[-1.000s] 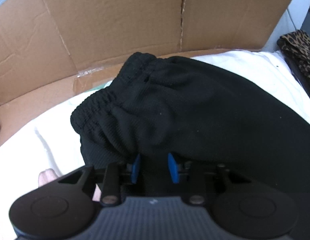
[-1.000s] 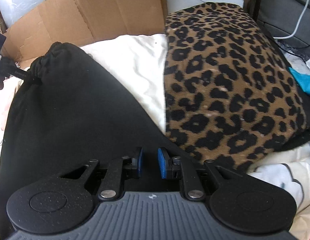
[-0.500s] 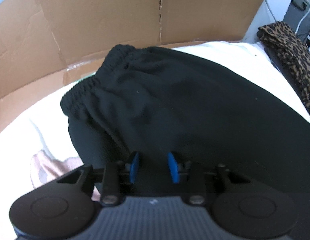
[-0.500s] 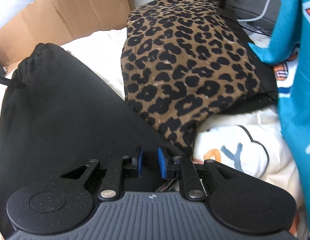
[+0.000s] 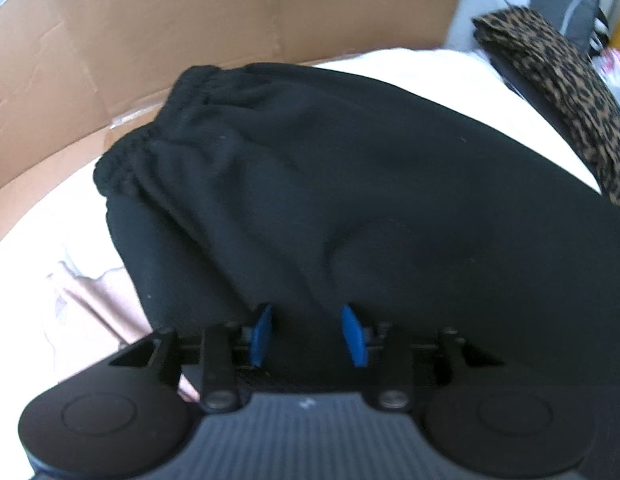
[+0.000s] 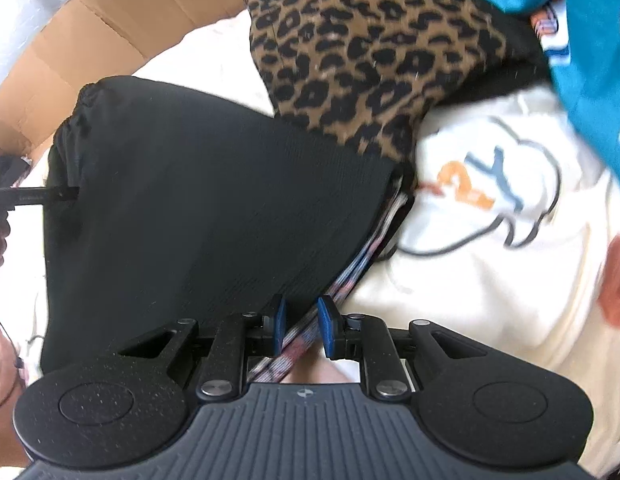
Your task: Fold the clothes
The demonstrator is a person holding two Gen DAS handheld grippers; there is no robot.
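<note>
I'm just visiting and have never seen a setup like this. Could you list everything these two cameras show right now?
black garment: one, black, gathered elastic band at far end, lying in the middle, on the cream bedding
leopard cloth: one, brown with black spots, right of the black garment
cream top: one, cream with orange and blue print, at right
blue cloth: one, teal, upper right
striped fabric: one, multicoloured, under the black garment's edge
bedding: cream, underneath
cardboard: brown, behind
left gripper: black, blue pads, around black fabric
right gripper: black, blue pads, at the garment's edge
</note>
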